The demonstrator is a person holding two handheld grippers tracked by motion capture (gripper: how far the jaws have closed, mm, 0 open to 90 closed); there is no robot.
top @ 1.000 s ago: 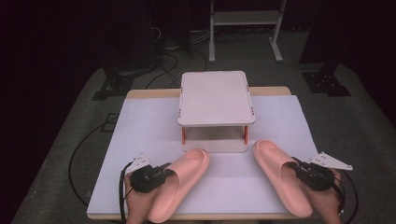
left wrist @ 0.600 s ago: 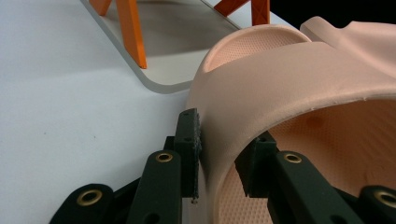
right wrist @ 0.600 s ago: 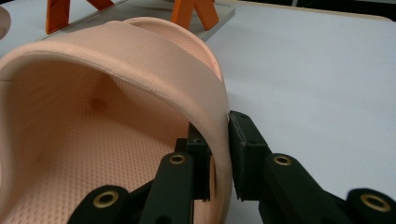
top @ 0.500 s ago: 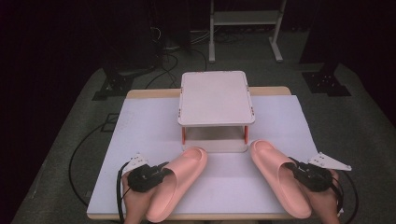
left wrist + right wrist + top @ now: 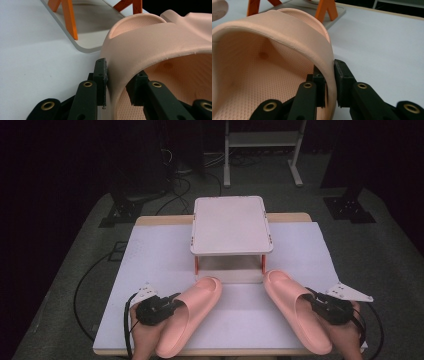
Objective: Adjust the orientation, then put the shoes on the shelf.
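Two pink slippers lie on the white table in front of a small white rack (image 5: 231, 222) with orange legs. My left gripper (image 5: 172, 304) is shut on the strap edge of the left slipper (image 5: 192, 312), whose toe points at the rack. In the left gripper view the gripper (image 5: 118, 82) pinches that slipper's (image 5: 155, 37) strap wall, one pad outside and one inside. My right gripper (image 5: 311, 300) is shut on the right slipper (image 5: 292, 307). The right gripper view shows the gripper (image 5: 329, 77) clamping the strap edge of that slipper (image 5: 274, 45).
The rack's lower plate (image 5: 82, 32) and an orange leg (image 5: 328, 10) stand just beyond the slipper toes. The white table cover (image 5: 150, 260) spreads to both sides of the rack. Cables and a metal stand (image 5: 260, 140) are on the dark floor behind.
The right slipper's toe has shifted slightly left, toward the rack's front. The left slipper and left gripper have barely moved.
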